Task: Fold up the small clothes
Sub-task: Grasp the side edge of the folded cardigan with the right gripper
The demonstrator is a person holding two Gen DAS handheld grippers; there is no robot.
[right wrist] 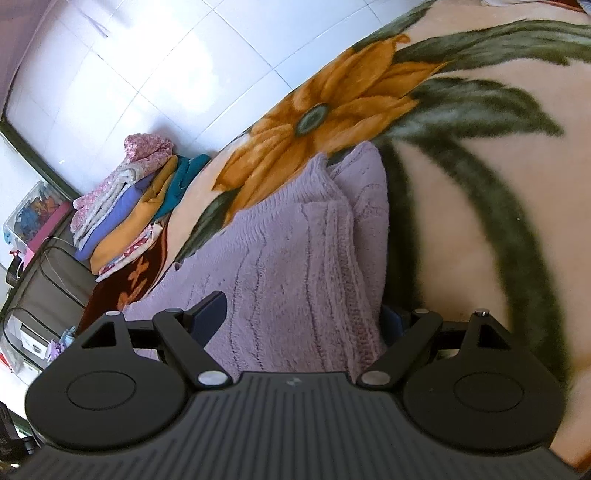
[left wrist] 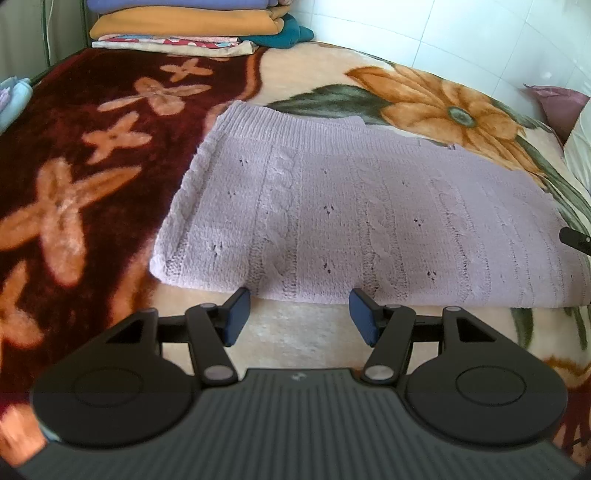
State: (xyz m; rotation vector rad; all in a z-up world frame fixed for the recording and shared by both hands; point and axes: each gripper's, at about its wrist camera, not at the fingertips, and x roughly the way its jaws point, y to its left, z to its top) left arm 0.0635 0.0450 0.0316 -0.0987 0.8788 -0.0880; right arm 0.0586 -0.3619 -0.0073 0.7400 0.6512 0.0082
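A lilac cable-knit sweater (left wrist: 369,218) lies folded flat on the flowered bed blanket (left wrist: 92,155). My left gripper (left wrist: 299,314) stands open just short of the sweater's near edge, with only blanket between its blue pads. In the right wrist view, the layered end of the sweater (right wrist: 295,258) runs between the wide-set jaws of my right gripper (right wrist: 301,317). One finger (right wrist: 210,314) rests over the knit, and the other finger (right wrist: 393,325) is half hidden beside the fabric's edge. I see no squeeze in the fabric. A black tip of the right gripper (left wrist: 576,240) shows over the sweater's right side.
A stack of folded clothes (left wrist: 184,26) sits at the far end of the bed against the tiled wall (left wrist: 461,33); it also shows as the stack (right wrist: 125,214). A pink pillow (left wrist: 557,107) lies at the right. Boxes and a clear bin (right wrist: 29,218) stand beside the bed.
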